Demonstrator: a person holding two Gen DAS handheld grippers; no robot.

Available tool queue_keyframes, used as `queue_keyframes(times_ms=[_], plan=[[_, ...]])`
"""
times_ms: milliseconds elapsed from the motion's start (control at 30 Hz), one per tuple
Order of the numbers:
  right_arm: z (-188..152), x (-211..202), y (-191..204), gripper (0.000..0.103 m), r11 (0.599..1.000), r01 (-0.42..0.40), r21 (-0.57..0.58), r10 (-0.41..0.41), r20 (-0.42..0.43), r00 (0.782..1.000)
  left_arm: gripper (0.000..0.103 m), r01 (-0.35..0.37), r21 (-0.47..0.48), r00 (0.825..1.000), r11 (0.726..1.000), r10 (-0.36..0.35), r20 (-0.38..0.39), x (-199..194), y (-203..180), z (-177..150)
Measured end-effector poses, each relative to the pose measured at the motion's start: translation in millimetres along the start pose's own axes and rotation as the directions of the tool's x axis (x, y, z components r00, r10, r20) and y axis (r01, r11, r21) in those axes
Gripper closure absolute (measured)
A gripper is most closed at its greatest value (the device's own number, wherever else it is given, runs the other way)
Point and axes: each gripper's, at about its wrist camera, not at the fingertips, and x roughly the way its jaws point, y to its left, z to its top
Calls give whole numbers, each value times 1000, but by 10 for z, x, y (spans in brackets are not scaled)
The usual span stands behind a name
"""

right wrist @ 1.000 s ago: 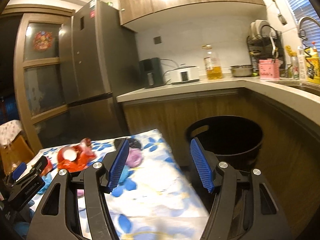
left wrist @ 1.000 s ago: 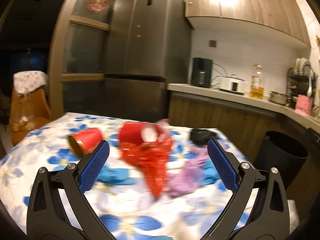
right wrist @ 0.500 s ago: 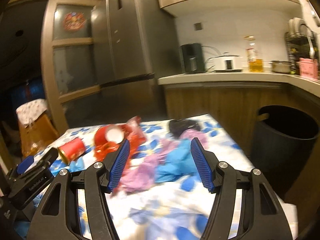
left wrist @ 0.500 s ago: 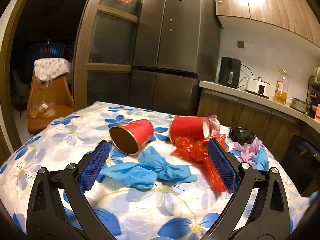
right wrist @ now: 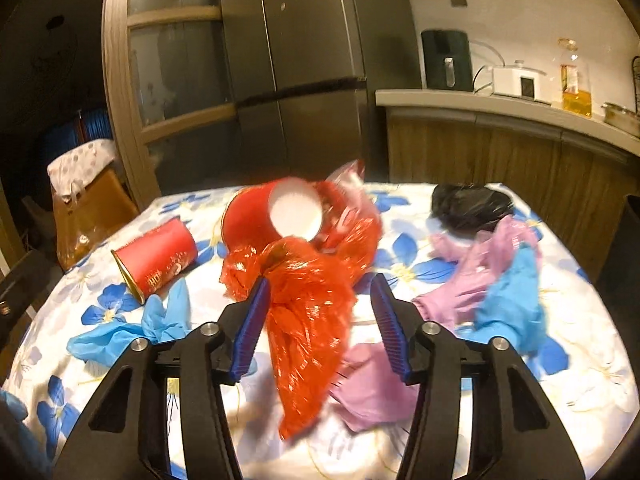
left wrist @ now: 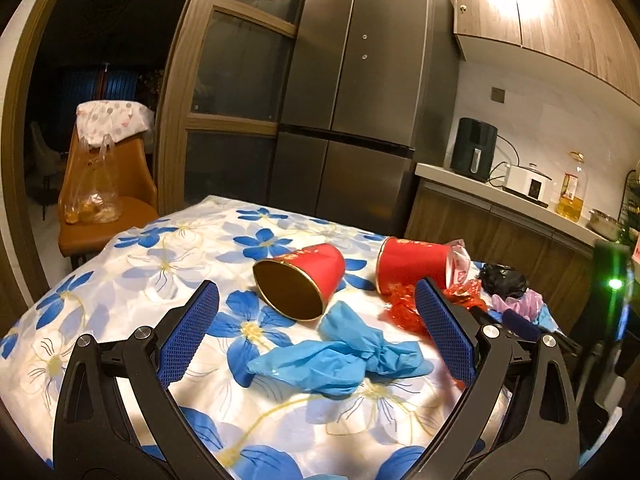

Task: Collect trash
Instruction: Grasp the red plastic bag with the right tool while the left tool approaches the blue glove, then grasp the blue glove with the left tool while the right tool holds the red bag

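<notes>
Trash lies on a table with a flowered cloth (left wrist: 132, 264). A red cup (left wrist: 300, 280) lies on its side, open end toward my left gripper (left wrist: 316, 332), which is open with a crumpled blue glove (left wrist: 340, 360) between its fingers. A second red cup (left wrist: 416, 266) lies to the right. My right gripper (right wrist: 320, 320) is open, its fingers on either side of a red plastic bag (right wrist: 308, 312). That second cup (right wrist: 276, 216) lies just beyond it. Pink bags (right wrist: 476, 276), another blue glove (right wrist: 512, 300) and a black bag (right wrist: 468, 204) lie to the right.
A fridge (left wrist: 360, 120) and a wooden counter (right wrist: 500, 148) with appliances stand behind the table. An orange chair (left wrist: 104, 200) holding a plastic bag stands at the left. A dark bin edge (right wrist: 624, 248) shows at the far right of the right wrist view.
My left gripper has swung left and lower, toward the first cup and blue glove. My right gripper has swung left from the bin and come down over the red bag.
</notes>
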Motion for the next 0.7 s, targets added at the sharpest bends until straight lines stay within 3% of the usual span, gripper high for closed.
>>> queue_keyframes(times_ms=[167, 233, 300, 567, 700], plan=[[-29, 116, 64, 80, 1000, -9, -22, 7, -55, 998, 8, 16, -7, 999, 1000, -17, -40, 89, 21, -29], [-29, 105, 62, 93, 1000, -20, -25, 18, -53, 998, 10, 23, -1, 998, 1000, -23, -52, 113, 5, -48], [-21, 49, 72, 97, 999, -27, -32, 26, -37, 999, 12, 26, 3, 998, 1000, -26, -60, 122, -7, -72], [98, -406, 33, 98, 999, -42, -27, 44, 74, 996, 32, 33, 56, 989, 998, -24, -144, 266, -114, -162], [166, -610, -1, 98, 999, -52, -16, 53, 118, 992, 47, 45, 103, 972, 994, -19, -235, 428, -202, -248]])
